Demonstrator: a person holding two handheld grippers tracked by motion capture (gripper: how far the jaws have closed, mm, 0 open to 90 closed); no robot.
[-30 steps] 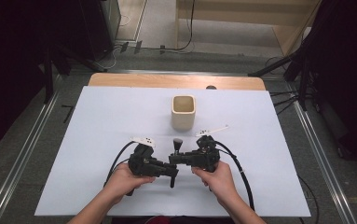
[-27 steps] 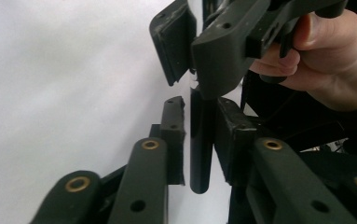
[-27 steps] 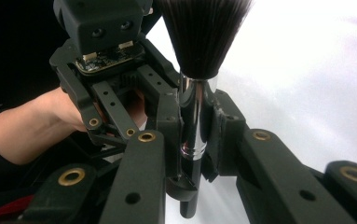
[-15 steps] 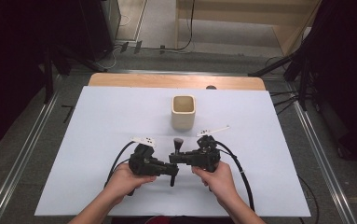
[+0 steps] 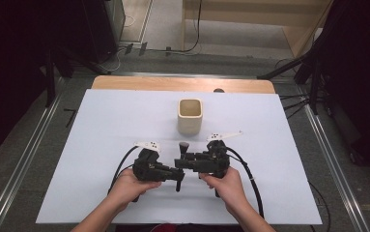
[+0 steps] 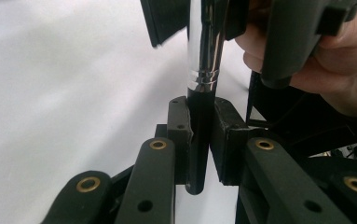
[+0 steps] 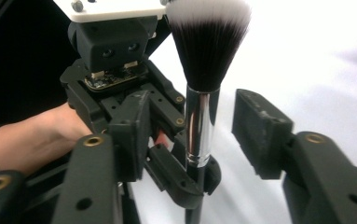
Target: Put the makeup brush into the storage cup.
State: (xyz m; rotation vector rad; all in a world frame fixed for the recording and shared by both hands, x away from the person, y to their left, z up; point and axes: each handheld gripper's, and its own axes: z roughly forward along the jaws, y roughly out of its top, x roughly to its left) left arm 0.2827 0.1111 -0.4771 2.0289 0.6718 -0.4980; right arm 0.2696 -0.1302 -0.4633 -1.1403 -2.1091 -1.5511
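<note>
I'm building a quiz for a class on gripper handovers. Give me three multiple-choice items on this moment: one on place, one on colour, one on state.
1. Where is the cup?
A. beyond the grippers
B. beside the person's elbow
C. on the floor

2. The brush bristles are:
A. red throughout
B. dark with white tips
C. green

3. The left gripper is:
A. wide open
B. shut on the brush handle
C. lying on the table

Key: 1 A, high view shows it farther up the table; 2 B, right gripper view; 3 B, both pads press the black handle, while the right gripper stands open.
</note>
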